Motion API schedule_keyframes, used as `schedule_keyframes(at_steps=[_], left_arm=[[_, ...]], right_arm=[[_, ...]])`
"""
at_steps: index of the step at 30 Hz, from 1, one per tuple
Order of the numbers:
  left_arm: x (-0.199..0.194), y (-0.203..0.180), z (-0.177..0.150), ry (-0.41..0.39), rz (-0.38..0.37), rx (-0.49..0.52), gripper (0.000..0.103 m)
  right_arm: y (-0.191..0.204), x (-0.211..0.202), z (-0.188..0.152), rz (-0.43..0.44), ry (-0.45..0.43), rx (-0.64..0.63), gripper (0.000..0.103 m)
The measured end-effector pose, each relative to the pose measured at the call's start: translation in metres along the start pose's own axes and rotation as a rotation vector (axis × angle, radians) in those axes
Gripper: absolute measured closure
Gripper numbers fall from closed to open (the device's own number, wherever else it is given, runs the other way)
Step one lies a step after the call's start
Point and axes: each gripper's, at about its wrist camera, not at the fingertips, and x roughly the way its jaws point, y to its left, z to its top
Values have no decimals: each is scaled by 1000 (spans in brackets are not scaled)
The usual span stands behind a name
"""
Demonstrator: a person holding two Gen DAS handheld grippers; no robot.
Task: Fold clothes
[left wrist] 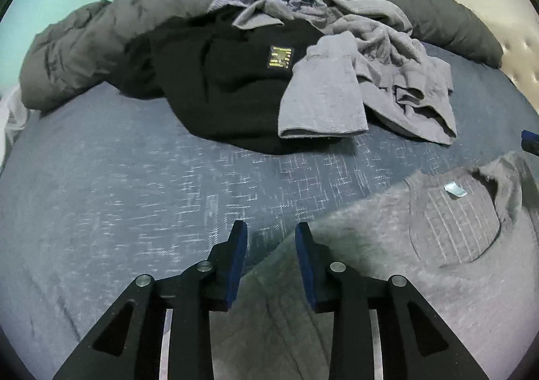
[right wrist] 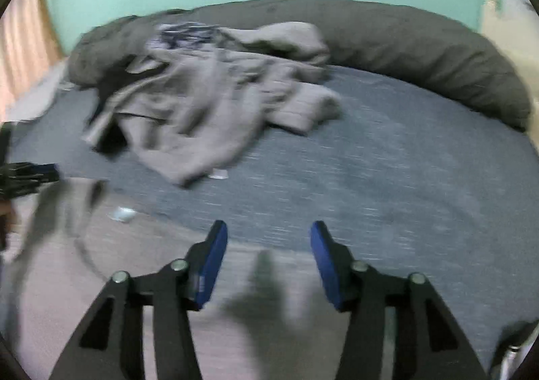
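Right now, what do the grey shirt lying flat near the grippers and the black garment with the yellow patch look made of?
Grey flat-lying shirt: soft matte knit, probably cotton jersey; heathered, ribbed collar. Black garment with the yellow patch: thicker matte fabric, perhaps fleece or sweatshirt knit; heavy folds, no shine, hard to tell.

The left gripper is built of matte black links, each arm a flat bar with a triangular cut-out near its base. Round silver pins join the links, two to a side. Its fingers are faced with dark navy pads, flat and squared at the lower end, tapering to a narrow tip. The right gripper is of the same make: black linkage, silver pivot pins, triangular openings. Its pads show a brighter blue. Pale, light-coloured strips run between the black bars low in both views.
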Motion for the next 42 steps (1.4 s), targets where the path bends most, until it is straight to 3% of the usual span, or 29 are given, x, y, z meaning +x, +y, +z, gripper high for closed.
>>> schedule_keyframes(at_steps=[4, 8, 10, 11, 12, 18, 23, 26, 28, 29, 30, 33, 36, 42], left_arm=[[-8, -14, -7, 6, -15, 64, 70], [-9, -22, -13, 13, -52, 73, 70], [-10, -24, -17, 9, -58, 78, 69], [-9, -25, -18, 11, -61, 81, 66], [-8, -27, -20, 13, -64, 83, 64], [-6, -29, -26, 6, -85, 93, 64], [0, -31, -31, 14, -98, 86, 64], [0, -32, -32, 9, -101, 93, 64], [0, -32, -31, 7, -93, 95, 64], [0, -30, -31, 8, -90, 92, 64], [0, -29, -30, 7, -88, 86, 64], [-2, -21, -27, 5, -85, 54, 64], [-3, -14, -24, 12, -72, 30, 64], [-10, -3, -24, 12, -68, 11, 64]], right_arm=[[48, 18, 8, 89, 111, -64, 50], [85, 44, 1, 24, 222, -154, 50], [91, 55, -3, -15, 257, -152, 61], [92, 60, -4, -38, 269, -150, 82], [93, 65, -4, -57, 276, -150, 93], [79, 66, 24, -108, 190, -36, 97], [73, 83, 36, -48, 189, 49, 97], [72, 82, 37, -43, 167, 65, 90], [70, 64, 42, -94, 68, 78, 77], [69, 53, 44, -112, 17, 93, 57], [71, 47, 46, -91, -5, 106, 52], [93, 42, 49, 80, -5, 86, 52], [127, 56, 43, 226, 82, 70, 52], [183, 84, 30, 395, 152, 93, 52]])
